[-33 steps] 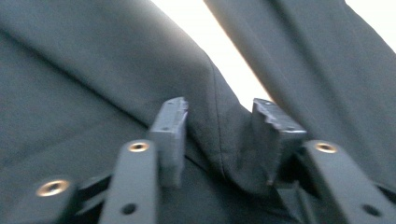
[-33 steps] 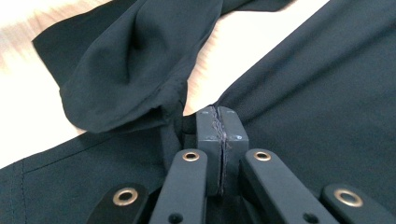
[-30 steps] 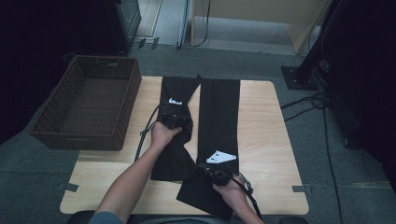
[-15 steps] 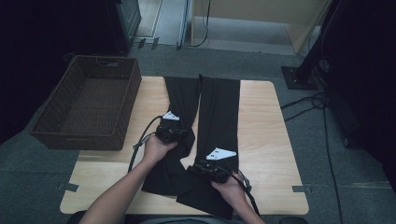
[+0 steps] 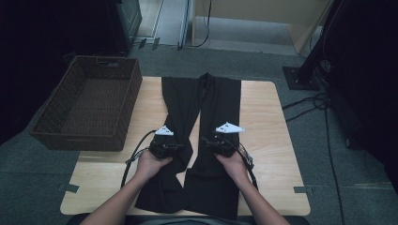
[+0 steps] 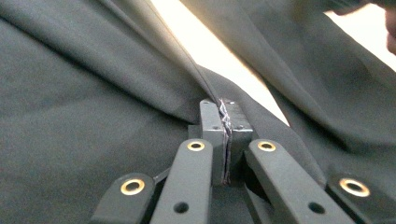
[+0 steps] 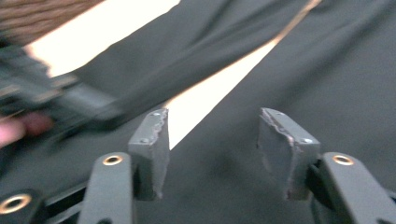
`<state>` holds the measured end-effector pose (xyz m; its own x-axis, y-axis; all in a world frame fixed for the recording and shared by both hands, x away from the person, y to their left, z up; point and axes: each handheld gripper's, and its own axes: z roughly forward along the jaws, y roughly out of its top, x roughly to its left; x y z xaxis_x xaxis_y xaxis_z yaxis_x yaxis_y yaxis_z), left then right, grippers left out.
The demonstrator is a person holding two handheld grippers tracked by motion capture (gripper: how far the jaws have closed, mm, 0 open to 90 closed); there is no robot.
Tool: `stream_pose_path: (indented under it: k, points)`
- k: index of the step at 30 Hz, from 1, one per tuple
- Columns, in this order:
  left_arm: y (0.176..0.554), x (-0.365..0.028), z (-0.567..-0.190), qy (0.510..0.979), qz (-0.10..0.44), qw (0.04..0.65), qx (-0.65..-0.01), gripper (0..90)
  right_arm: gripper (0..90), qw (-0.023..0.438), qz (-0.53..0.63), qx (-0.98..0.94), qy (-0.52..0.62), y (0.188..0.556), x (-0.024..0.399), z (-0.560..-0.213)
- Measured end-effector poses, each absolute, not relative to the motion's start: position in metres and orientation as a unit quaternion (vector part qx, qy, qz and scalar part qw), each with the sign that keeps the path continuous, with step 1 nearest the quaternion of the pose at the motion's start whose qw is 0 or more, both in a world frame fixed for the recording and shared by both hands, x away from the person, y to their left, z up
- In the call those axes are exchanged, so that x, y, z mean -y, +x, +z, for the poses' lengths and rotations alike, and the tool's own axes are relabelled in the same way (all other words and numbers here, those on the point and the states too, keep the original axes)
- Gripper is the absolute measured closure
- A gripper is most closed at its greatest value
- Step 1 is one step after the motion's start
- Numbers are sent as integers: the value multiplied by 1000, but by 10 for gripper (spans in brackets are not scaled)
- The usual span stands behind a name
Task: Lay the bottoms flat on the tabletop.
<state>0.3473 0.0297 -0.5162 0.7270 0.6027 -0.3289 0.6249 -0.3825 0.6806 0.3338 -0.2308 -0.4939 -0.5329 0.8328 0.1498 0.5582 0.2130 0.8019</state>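
Trousers (image 5: 206,126) in black cloth lie flat along the middle of the wooden table (image 5: 265,122), their long axis running from the person's edge toward the far edge. The two legs point away from the person, side by side, with a narrow wedge of bare wood between them near the middle; the wider part lies at the near edge.

The left gripper (image 5: 174,148) sits on the left leg, about halfway along the garment. In the left gripper view its jaws are pressed fully together with a thin fold of the dark cloth (image 6: 140,93) pinched between the pads. The right gripper (image 5: 210,144) rests over the right leg, level with the left one and close beside it. Its jaws have just been opening: in the right gripper view the pads stand well apart above the cloth (image 7: 336,74), with nothing clamped between them.

A brown wicker basket (image 5: 56,122) stands at the table's left edge, well apart from the trousers. Grey carpet (image 5: 328,154) surrounds the table, with black cables (image 5: 309,105) trailing on the right.
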Motion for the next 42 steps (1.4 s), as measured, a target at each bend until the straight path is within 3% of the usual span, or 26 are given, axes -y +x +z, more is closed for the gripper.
stream_pose_path:
  k: [2, 8, 13, 17, 19, 23, 29, 31, 35, 42]
  points:
    - [345, -31, -517, 829, -11, 419, -370, 899, 383, 162, 417, -761, 470, 357, 231, -498]
    - [334, -33, -515, 829, -10, 420, -369, 899, 387, 189, 412, -739, 498, 413, 228, -503]
    - [323, -34, -516, 831, -10, 421, -364, 897, 388, 230, 364, -731, 529, 439, 220, -518]
    - [314, -36, -517, 829, -15, 423, -366, 897, 439, 238, 347, -735, 532, 443, 217, -521]
    - [308, -36, -517, 832, -16, 419, -364, 897, 511, 229, 354, -734, 532, 445, 219, -521]
    - [304, -39, -518, 828, -9, 418, -374, 881, 879, 220, 366, -751, 504, 440, 218, -520]
    - [308, -44, -518, 818, -11, 429, -382, 742, 893, 161, 370, -796, 451, 399, 207, -515]
    - [312, -44, -515, 818, -11, 424, -388, 621, 892, 145, 380, -799, 443, 377, 209, -516]
    - [322, -49, -506, 815, -3, 416, -403, 516, 891, 143, 385, -800, 437, 360, 216, -517]
    - [359, -57, -484, 807, 17, 415, -420, 446, 891, 129, 382, -806, 434, 338, 230, -515]
